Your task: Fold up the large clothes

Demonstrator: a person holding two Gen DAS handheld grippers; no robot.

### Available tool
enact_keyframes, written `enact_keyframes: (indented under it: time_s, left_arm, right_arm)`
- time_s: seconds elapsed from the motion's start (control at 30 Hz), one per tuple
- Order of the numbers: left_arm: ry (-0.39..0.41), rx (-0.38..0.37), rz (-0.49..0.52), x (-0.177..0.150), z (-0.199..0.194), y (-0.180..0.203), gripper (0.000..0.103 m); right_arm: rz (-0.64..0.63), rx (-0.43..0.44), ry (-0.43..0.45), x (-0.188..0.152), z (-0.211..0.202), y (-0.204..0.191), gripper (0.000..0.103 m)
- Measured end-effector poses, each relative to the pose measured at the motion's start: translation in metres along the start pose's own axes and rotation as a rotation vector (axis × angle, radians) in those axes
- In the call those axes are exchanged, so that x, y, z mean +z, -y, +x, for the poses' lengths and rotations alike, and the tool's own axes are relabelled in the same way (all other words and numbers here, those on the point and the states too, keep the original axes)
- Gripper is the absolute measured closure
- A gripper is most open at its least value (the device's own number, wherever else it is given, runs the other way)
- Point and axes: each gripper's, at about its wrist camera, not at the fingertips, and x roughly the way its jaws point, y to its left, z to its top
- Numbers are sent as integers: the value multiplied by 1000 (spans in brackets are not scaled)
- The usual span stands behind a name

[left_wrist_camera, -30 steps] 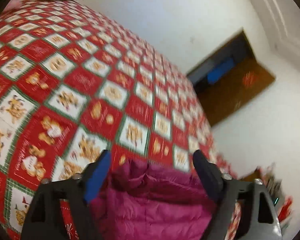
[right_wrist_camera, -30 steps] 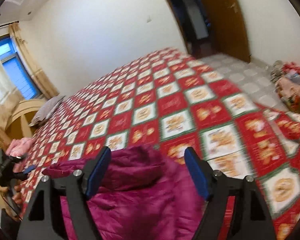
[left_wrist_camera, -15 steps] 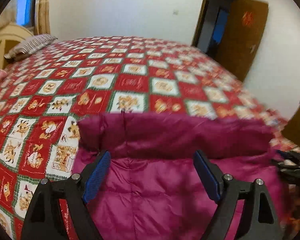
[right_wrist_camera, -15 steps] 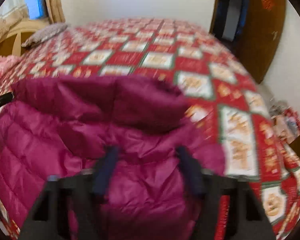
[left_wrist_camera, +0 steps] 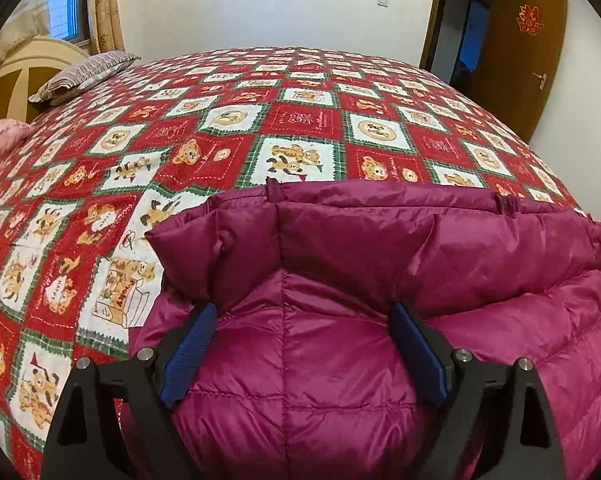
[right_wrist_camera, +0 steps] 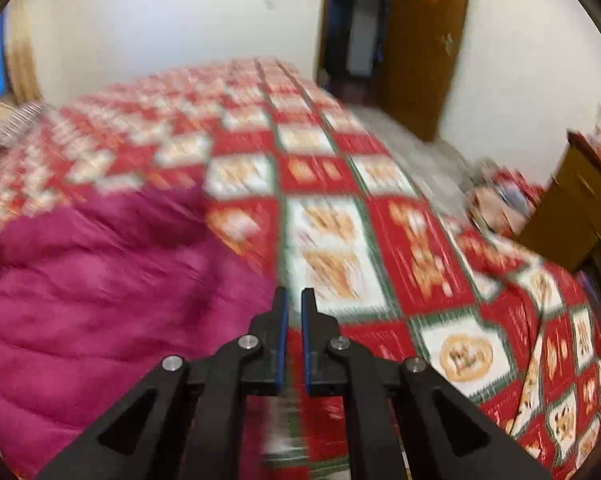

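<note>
A magenta puffer jacket lies spread on the red patchwork bedspread, its collar folded up at the far side. My left gripper is down on the jacket just below the collar. Its jaws are opening wide, and a puffy bulge of the jacket sits between the blue pads. In the blurred right wrist view, my right gripper is shut over the bedspread, just off the right edge of the jacket. Only a narrow slit shows between its fingers, with nothing in it.
A striped pillow and a pink cloth lie near the pale headboard at the far left. A brown door stands open at the back right. Right of the bed are a wooden cabinet and floor clutter.
The right gripper's jaws went from wide apart around the jacket to shut, and it shifted to the jacket's right edge. The left gripper rolled level and sank onto the jacket.
</note>
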Motion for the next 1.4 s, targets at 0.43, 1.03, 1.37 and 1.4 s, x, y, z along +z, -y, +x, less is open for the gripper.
enact_keyframes:
  time_s: [0.43, 1.03, 1.37, 1.4]
  left_arm:
    - [38, 175, 84, 39, 3, 4, 14]
    - [-1, 114, -29, 28, 48, -8, 1]
    - [-4, 128, -26, 30, 49, -9, 1]
    - [-9, 126, -26, 31, 48, -9, 1]
  right_arm:
    - [-253, 47, -24, 44, 73, -137, 82]
    - [16, 65, -50, 19, 116, -45, 85]
    - [17, 56, -43, 20, 115, -47, 84]
    - [8, 49, -49, 22, 116, -48, 83]
